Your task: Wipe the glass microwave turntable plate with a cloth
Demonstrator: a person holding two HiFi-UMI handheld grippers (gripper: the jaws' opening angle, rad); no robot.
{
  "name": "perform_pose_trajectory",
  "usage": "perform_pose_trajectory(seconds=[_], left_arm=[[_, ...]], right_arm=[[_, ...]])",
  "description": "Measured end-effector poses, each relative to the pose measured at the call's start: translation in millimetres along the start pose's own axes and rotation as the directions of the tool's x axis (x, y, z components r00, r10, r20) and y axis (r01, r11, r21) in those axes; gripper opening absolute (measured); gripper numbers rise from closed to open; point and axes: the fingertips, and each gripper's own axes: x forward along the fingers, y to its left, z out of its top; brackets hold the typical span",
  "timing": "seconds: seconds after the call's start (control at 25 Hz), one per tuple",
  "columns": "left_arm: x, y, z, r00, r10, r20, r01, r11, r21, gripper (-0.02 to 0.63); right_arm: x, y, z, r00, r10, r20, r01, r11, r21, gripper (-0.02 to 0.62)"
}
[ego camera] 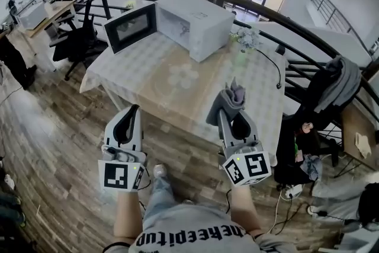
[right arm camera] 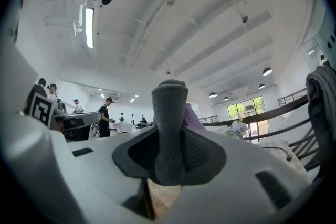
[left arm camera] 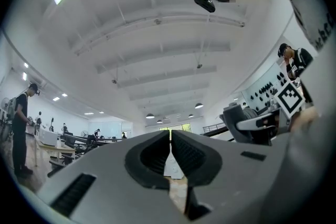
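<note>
The glass turntable plate [ego camera: 182, 75] lies flat near the middle of the table [ego camera: 136, 77], in front of the white microwave [ego camera: 198, 23], whose door [ego camera: 130, 28] stands open to the left. My right gripper [ego camera: 230, 108] is shut on a grey cloth [ego camera: 231, 98], held over the table's near edge, short of the plate. In the right gripper view the cloth [right arm camera: 169, 128] stands up between the jaws of the right gripper [right arm camera: 170, 157]. My left gripper [ego camera: 131, 114] is shut with nothing in it, at the table's near edge; the left gripper [left arm camera: 169, 140] shows its pads pressed together.
A vase of flowers [ego camera: 246, 39] and a black cable [ego camera: 275, 68] sit at the table's far right. A dark railing [ego camera: 296, 29] curves behind the table. A chair draped with clothes [ego camera: 334, 83] stands to the right, office chairs [ego camera: 77, 44] to the left.
</note>
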Motion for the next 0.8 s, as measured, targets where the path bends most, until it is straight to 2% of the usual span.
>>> perform_pose_trajectory(seconds=[0.24,0.8], left_arm=[[50.3,42.9,-15.7,1.0,-0.019,0.006,0.019,1.0,-0.005,0.012],[152.8,138.2,-51.8,0.993,-0.115,0.014,0.116,0.993,-0.035,0.012]], right_arm=[[64.2,-2.3,-5.7,1.0,-0.013,0.002,0.013,1.0,-0.009,0.106],[195.5,8.3,-19.6,0.996,-0.082,-0.02,0.081,0.996,-0.025,0.107]])
